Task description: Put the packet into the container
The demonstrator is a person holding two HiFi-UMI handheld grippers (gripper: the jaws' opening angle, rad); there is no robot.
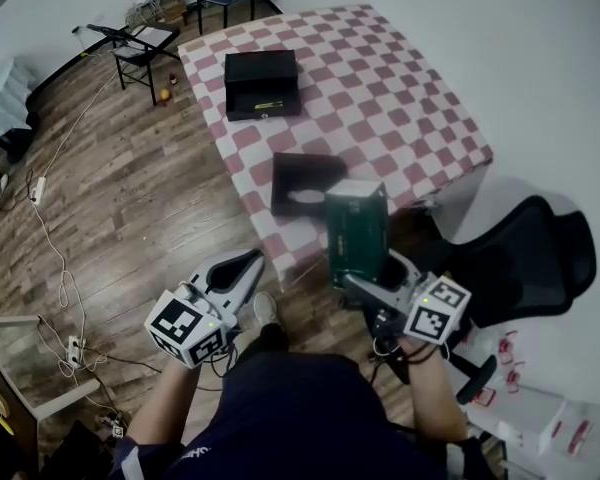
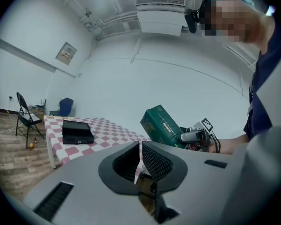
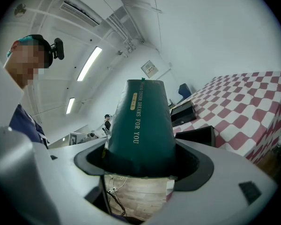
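A dark green packet [image 1: 356, 233] with gold print stands upright in my right gripper [image 1: 365, 280], which is shut on its lower end. It hangs just off the table's near edge, beside an open black container [image 1: 305, 181]. In the right gripper view the packet [image 3: 139, 125] fills the gap between the jaws of the right gripper [image 3: 140, 162], with the container [image 3: 196, 135] behind it to the right. My left gripper [image 1: 242, 268] hangs over the wooden floor left of the table, shut and empty. In the left gripper view the left gripper [image 2: 139, 161] has its pads together, and the packet [image 2: 161, 125] shows beyond.
The table wears a red-and-white checked cloth [image 1: 380, 78]. A second black box [image 1: 262, 83] sits farther back on it. A black office chair [image 1: 535, 258] stands at the right, folding chairs [image 1: 140, 43] at the far left, and cables [image 1: 60, 268] trail over the floor.
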